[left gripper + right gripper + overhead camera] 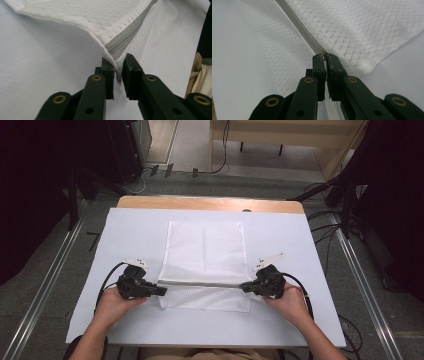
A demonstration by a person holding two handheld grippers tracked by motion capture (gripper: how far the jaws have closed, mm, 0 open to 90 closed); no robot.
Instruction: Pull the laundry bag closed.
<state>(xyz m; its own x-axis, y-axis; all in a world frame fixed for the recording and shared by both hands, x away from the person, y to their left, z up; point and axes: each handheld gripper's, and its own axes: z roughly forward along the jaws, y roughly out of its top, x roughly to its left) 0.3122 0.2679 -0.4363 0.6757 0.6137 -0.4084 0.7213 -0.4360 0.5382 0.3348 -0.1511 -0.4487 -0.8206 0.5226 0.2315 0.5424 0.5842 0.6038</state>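
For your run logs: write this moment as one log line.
left gripper: open around mesh bag corner | right gripper: shut on zipper end | table

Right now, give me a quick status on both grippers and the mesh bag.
Right gripper shut on zipper end. Left gripper jaws slightly parted around mesh bag corner. Bag flat on table, nothing in the way.

Bare table (125,235) flanks the mesh bag (205,250).

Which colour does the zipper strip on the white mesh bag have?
Grey; the zipper strip shows best in the left gripper view.
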